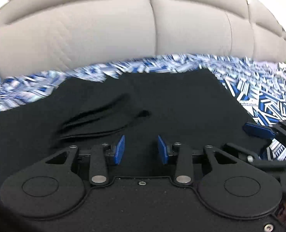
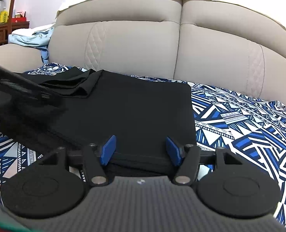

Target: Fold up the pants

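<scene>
Black pants (image 2: 127, 104) lie folded flat on the blue-and-white patterned sheet (image 2: 239, 116), bunched at far left, padded headboard (image 2: 143, 44) behind. Left gripper (image 1: 141, 148) hovers over the cloth, fingers spread, empty. Right gripper (image 2: 141, 150) likewise spread at the near edge.

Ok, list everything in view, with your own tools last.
pants: one, black, folded flat on the blue-patterned cover.
cover: one, blue and white geometric print, spread on the sofa seat.
sofa: one, beige, backrest behind the pants.
light blue cloth: one, crumpled on the sofa's left end.
wooden shelf: one, dark, far left, holding small items too small to tell.
left tool: black with blue pads, open over the pants.
right tool: black with blue pads, open at the pants' near edge.
</scene>
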`<state>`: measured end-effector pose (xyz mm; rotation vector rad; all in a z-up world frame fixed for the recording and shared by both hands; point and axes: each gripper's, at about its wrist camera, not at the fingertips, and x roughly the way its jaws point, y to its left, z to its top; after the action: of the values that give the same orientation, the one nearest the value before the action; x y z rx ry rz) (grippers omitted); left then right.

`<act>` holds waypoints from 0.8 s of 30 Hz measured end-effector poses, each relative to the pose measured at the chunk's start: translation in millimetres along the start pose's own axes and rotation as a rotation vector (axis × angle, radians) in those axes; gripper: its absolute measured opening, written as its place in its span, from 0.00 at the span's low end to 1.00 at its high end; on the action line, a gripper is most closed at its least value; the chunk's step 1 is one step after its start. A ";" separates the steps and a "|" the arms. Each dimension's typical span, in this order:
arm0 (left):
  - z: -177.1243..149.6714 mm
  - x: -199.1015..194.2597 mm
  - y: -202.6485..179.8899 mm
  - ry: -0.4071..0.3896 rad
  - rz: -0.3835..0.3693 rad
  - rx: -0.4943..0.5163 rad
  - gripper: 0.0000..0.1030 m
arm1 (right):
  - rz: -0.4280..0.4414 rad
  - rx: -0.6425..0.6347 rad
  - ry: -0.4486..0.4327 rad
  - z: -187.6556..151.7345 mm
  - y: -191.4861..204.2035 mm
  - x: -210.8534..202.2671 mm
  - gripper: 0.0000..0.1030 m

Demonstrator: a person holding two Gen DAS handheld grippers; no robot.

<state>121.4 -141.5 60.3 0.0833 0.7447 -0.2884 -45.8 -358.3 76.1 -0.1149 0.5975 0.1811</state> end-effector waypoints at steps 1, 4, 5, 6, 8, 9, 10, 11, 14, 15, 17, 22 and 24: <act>2.4 6.8 -4.0 -0.022 0.007 0.003 0.38 | -0.003 0.003 0.001 -0.1 0.8 0.0 0.70; 18.8 27.7 -15.3 -0.065 0.058 0.058 0.38 | -0.005 0.002 0.000 0.1 1.4 -0.1 0.71; 26.1 35.7 -13.1 -0.068 0.092 0.062 0.38 | -0.005 0.003 0.001 0.1 1.5 0.0 0.71; 33.7 43.6 -6.7 -0.065 0.149 0.044 0.37 | -0.004 0.004 0.001 0.2 1.3 0.2 0.71; 45.7 53.6 14.1 -0.061 0.251 -0.044 0.36 | -0.004 0.007 0.001 0.1 1.0 0.5 0.71; 51.2 57.3 28.3 -0.054 0.300 -0.100 0.36 | -0.004 0.006 0.001 0.3 0.8 0.7 0.72; 56.4 59.9 44.7 -0.049 0.351 -0.164 0.36 | -0.004 0.007 0.001 0.3 0.3 1.1 0.72; 60.8 60.7 62.7 -0.049 0.392 -0.228 0.36 | -0.005 0.008 0.002 0.4 0.1 1.5 0.72; 65.7 51.6 103.8 -0.052 0.473 -0.337 0.33 | -0.008 0.011 0.005 1.1 0.8 2.7 0.73; 65.0 46.8 112.6 -0.058 0.489 -0.352 0.33 | -0.009 0.013 0.005 1.2 1.0 3.0 0.74; 59.9 32.1 123.7 -0.063 0.490 -0.362 0.34 | -0.010 0.021 0.005 1.6 0.9 3.4 0.76; 24.0 -2.9 119.2 -0.031 0.377 -0.318 0.46 | 0.002 0.053 -0.007 2.3 0.0 1.1 0.86; 7.4 -16.4 112.7 -0.028 0.346 -0.305 0.52 | -0.004 0.060 -0.016 1.9 0.2 -0.6 0.87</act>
<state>147.3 -31.2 73.8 -0.0811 0.7252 0.1541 -45.3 -357.9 78.0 -0.0569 0.5861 0.1603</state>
